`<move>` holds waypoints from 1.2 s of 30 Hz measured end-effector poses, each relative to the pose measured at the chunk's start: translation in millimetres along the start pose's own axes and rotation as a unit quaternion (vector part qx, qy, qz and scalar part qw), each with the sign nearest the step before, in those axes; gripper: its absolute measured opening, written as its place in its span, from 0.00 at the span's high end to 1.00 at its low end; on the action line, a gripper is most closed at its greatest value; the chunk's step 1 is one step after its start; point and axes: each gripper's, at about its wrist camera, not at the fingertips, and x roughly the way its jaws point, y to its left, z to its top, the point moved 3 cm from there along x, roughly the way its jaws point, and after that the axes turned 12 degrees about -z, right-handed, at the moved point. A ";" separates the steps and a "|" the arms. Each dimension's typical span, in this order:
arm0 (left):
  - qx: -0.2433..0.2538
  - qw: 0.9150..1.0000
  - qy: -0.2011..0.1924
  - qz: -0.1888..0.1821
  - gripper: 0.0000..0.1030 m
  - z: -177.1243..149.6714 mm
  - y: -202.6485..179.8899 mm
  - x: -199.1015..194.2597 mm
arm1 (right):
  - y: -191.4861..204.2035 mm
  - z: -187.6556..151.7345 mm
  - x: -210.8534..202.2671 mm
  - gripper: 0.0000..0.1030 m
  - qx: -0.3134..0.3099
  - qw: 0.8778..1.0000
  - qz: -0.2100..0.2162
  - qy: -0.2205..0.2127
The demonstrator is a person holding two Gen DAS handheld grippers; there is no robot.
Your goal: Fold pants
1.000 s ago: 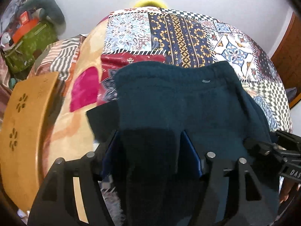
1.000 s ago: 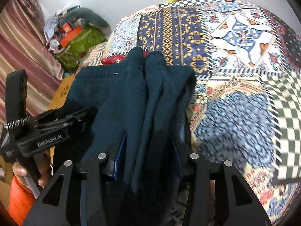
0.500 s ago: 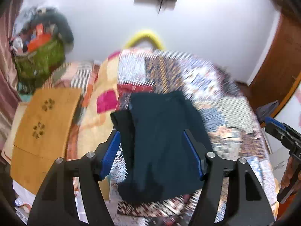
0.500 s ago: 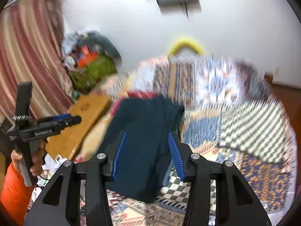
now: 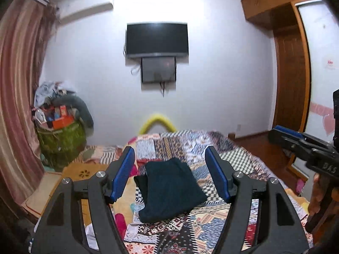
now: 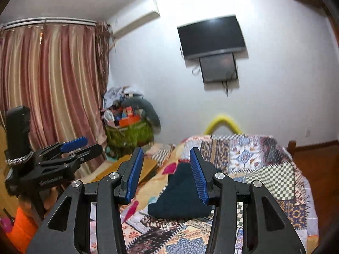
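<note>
The dark teal pants (image 5: 169, 188) lie folded in a compact bundle on the patchwork bedspread (image 5: 237, 156), apart from both grippers. My left gripper (image 5: 169, 150) hangs in the air short of them, open, with nothing between its blue pads (image 5: 125, 173). In the right wrist view the pants (image 6: 182, 192) show partly behind the right finger. My right gripper (image 6: 166, 151) is also open and empty, well back from the cloth. Each gripper shows in the other's view: the right gripper (image 5: 277, 133) at the right edge, the left gripper (image 6: 86, 145) at the left, held by a hand.
A low wooden board (image 5: 84, 171) stands beside the bed's left side. A green basket (image 5: 61, 135) piled with things sits in the corner by the striped curtain (image 6: 53, 84). A TV (image 5: 156, 39) hangs on the far wall, and a wooden door (image 5: 290, 80) is at right.
Both grippers let go of the pants and drew back and upward. The views tipped up from the bed to the far wall. The pants now lie folded on the bedspread.
</note>
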 end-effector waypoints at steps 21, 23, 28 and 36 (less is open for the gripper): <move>-0.014 0.998 -0.062 0.031 0.00 -24.9 -33.4 -89.9 | 27.2 -4.3 -62.5 0.00 -0.038 0.992 -0.095 -0.075; -0.016 0.997 -0.063 0.028 0.00 -25.5 -34.5 -90.6 | 27.0 -7.4 -61.7 0.00 -0.038 0.992 -0.097 -0.072; -0.018 0.997 -0.064 0.025 0.00 -26.7 -33.6 -89.7 | 27.3 -16.6 -63.0 0.00 -0.044 0.991 -0.102 -0.069; -0.023 0.997 -0.064 0.023 0.00 -29.2 -29.2 -86.4 | 27.0 -20.3 -63.6 0.00 -0.042 0.992 -0.102 -0.068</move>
